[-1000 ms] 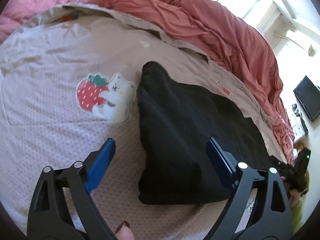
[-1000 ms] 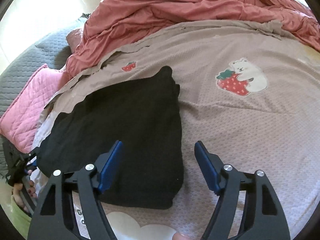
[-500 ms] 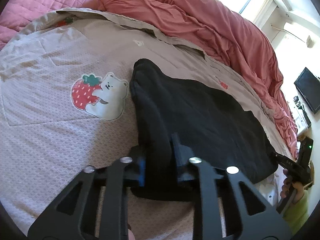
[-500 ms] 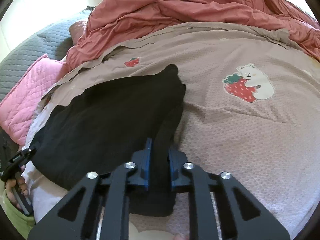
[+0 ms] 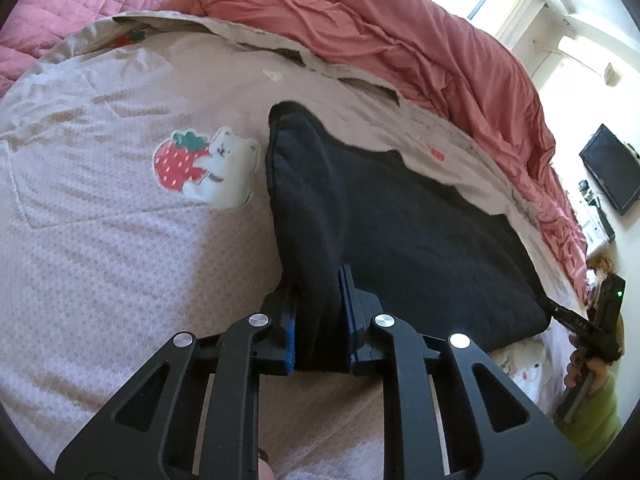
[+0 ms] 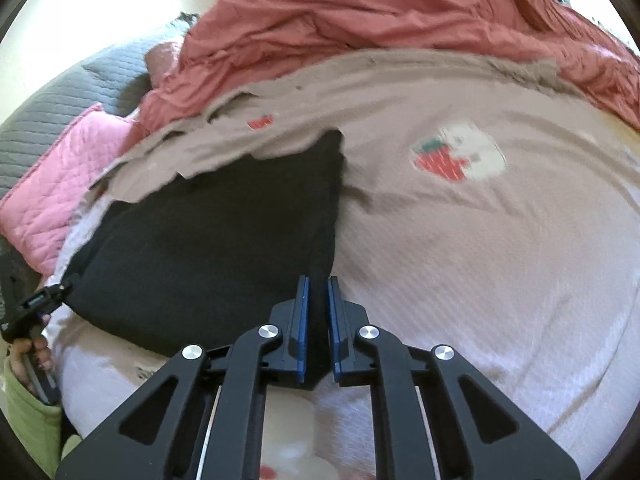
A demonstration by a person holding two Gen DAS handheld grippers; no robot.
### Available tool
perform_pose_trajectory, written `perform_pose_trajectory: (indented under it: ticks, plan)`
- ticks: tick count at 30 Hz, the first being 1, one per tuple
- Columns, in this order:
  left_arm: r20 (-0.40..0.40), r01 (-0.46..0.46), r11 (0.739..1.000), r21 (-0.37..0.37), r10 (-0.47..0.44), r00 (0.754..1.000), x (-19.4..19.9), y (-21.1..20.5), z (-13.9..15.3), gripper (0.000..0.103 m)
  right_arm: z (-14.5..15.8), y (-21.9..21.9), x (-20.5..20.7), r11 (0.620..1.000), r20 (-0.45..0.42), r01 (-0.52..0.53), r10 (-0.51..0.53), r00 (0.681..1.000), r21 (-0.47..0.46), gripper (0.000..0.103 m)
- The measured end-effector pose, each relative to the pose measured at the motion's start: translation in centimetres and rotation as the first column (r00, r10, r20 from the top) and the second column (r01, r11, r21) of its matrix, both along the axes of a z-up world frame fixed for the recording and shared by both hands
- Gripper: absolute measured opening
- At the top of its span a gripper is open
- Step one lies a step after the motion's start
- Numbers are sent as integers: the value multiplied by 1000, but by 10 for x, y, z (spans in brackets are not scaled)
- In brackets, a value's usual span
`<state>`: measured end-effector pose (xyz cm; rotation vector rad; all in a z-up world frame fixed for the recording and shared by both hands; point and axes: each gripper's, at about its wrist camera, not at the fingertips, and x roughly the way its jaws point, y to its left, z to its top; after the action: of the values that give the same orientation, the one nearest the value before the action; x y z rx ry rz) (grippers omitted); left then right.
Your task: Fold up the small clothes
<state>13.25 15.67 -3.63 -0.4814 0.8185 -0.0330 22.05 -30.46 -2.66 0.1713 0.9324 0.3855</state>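
A black garment point(image 5: 400, 232) lies on the beige bedsheet point(image 5: 100, 240); it also shows in the right wrist view point(image 6: 208, 232). My left gripper point(image 5: 318, 320) is shut on one near corner of the garment and lifts that edge. My right gripper point(image 6: 318, 328) is shut on the other near corner, with cloth pinched between its blue pads. The right gripper also shows in the left wrist view point(image 5: 576, 320), at the garment's far right corner. The left gripper shows in the right wrist view point(image 6: 44, 300), at the far left corner.
A strawberry-and-bear print point(image 5: 204, 168) marks the sheet beside the garment. A rumpled red duvet point(image 5: 400, 40) lies along the far side. A pink quilted pillow point(image 6: 60, 184) and grey cover point(image 6: 80, 88) sit at the left. A TV point(image 5: 612, 176) hangs on the wall.
Both grippers were open over the garment's near corners, then closed on them. Both now hold the cloth and have raised its edge off the sheet.
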Motion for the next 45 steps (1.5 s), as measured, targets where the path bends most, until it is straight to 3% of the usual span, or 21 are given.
perform_pose_trajectory:
  ticks: [12,17,19,22,27,29,35,38,41,45]
  plan:
    - [-16,-20,1000,20,20,1000,-4,0,-5,18,-14,10,-1,998,-30,17,-19,999,-60,10]
    - [-19,-25,1000,18,25,1000,-5,1,-4,20,-11,15,-2,995,-15,26,-28,1000,-100,16]
    - [-12,-30,999,26,31,999,-7,1,-2,22,-7,15,-2,994,-7,38,-39,999,-103,24]
    - [20,-37,998,48,36,999,-12,0,6,21,1,13,-5,995,5,46,-46,999,-89,42]
    - [78,-66,995,77,60,995,-20,1,18,21,20,19,-11,994,71,45,-38,997,-100,43]
    - [123,-72,994,86,61,991,-25,0,25,21,27,25,-13,995,91,35,-27,996,-91,47]
    - [198,-31,990,135,3,980,-29,-15,39,23,36,55,-19,995,135,-28,41,990,-96,53]
    - [161,23,987,157,-49,986,-21,-27,33,28,34,73,-19,992,142,-63,78,987,-107,55]
    - [76,56,979,196,-72,995,-12,-37,20,28,28,92,-18,988,134,-101,117,984,-119,55]
    - [1,65,982,175,-66,998,-6,-34,6,28,6,106,-9,980,56,-106,116,992,-167,55]
